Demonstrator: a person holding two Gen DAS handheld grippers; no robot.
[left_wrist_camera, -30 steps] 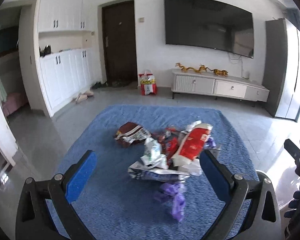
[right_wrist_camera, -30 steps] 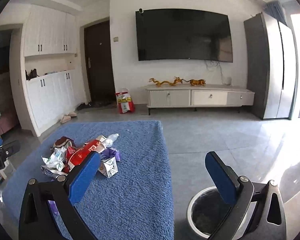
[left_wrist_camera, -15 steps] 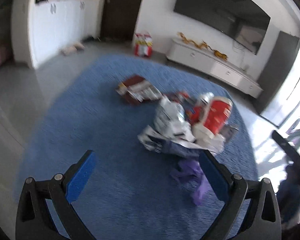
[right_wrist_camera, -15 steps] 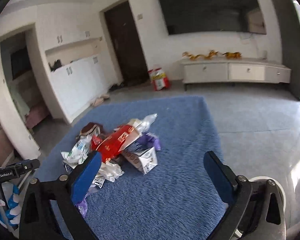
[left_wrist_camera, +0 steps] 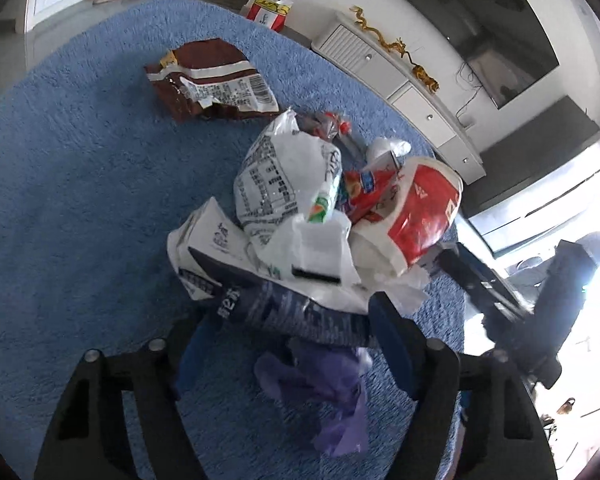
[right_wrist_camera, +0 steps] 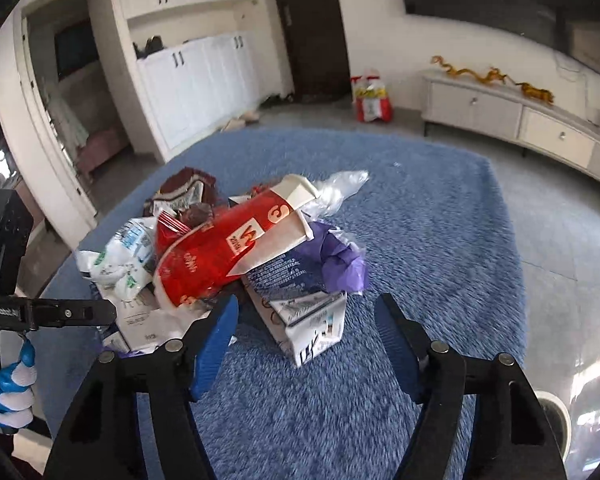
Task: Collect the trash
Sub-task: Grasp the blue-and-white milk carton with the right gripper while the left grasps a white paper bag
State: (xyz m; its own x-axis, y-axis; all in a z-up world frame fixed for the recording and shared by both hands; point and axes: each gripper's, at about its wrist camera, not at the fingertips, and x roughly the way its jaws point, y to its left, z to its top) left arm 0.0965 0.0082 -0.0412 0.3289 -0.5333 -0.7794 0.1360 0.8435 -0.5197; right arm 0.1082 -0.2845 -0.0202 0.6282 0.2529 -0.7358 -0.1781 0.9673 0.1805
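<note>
A pile of trash lies on a blue rug (left_wrist_camera: pixel 60 208): a red and white carton (left_wrist_camera: pixel 416 208), a white printed bag (left_wrist_camera: pixel 284 176), a dark blue wrapper (left_wrist_camera: pixel 292 312), a purple bag (left_wrist_camera: pixel 320 384) and a brown wrapper (left_wrist_camera: pixel 208 80). My left gripper (left_wrist_camera: pixel 288 344) is open, its fingers either side of the dark blue wrapper and purple bag. My right gripper (right_wrist_camera: pixel 308 324) is open around a small white and blue carton (right_wrist_camera: pixel 312 324). The red carton (right_wrist_camera: pixel 228 252) and the purple bag (right_wrist_camera: pixel 340 260) lie just beyond it.
A white round bin (right_wrist_camera: pixel 556 416) shows at the lower right of the right wrist view, off the rug. A white TV cabinet (right_wrist_camera: pixel 512 116) stands along the far wall. A red bag (right_wrist_camera: pixel 370 100) stands by the dark door. The left gripper's handle (right_wrist_camera: pixel 8 304) is at the left.
Both grippers have come down and forward onto the trash pile. Their jaws have narrowed but stay open. The bin has slid toward the right wrist view's edge.
</note>
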